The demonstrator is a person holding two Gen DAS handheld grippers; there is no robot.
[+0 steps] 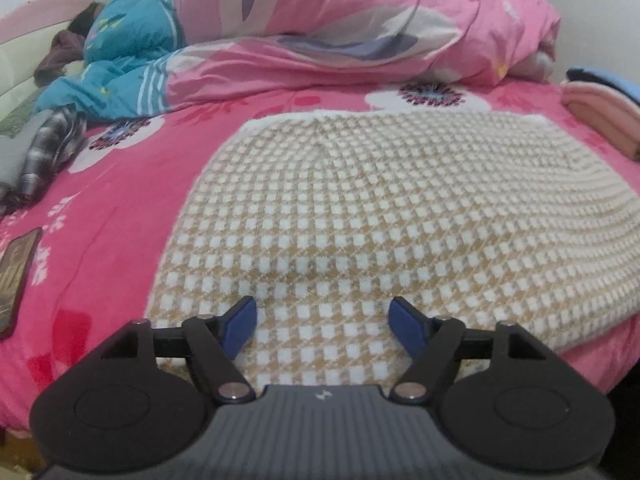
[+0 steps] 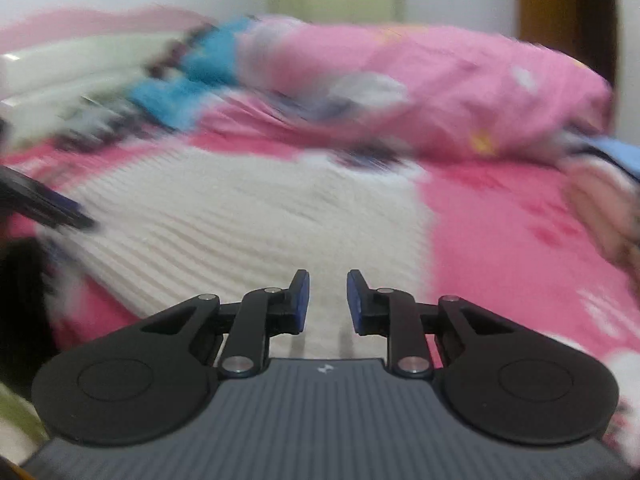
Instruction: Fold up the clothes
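Observation:
A cream and tan checked knit garment (image 1: 380,216) lies spread flat on the pink floral bed sheet (image 1: 100,220). My left gripper (image 1: 322,309) is open and empty, just above the garment's near edge. In the blurred right wrist view the same garment (image 2: 248,220) shows as a pale patch. My right gripper (image 2: 327,280) hangs over its near edge with the jaws a small gap apart and nothing between them. The left gripper's fingers (image 2: 60,206) show at the far left of that view.
A pink and blue rolled duvet (image 1: 340,24) lies across the back of the bed. Folded pink clothes (image 1: 604,116) sit at the right edge. Grey plaid clothes (image 1: 44,152) and a phone (image 1: 16,276) lie at the left.

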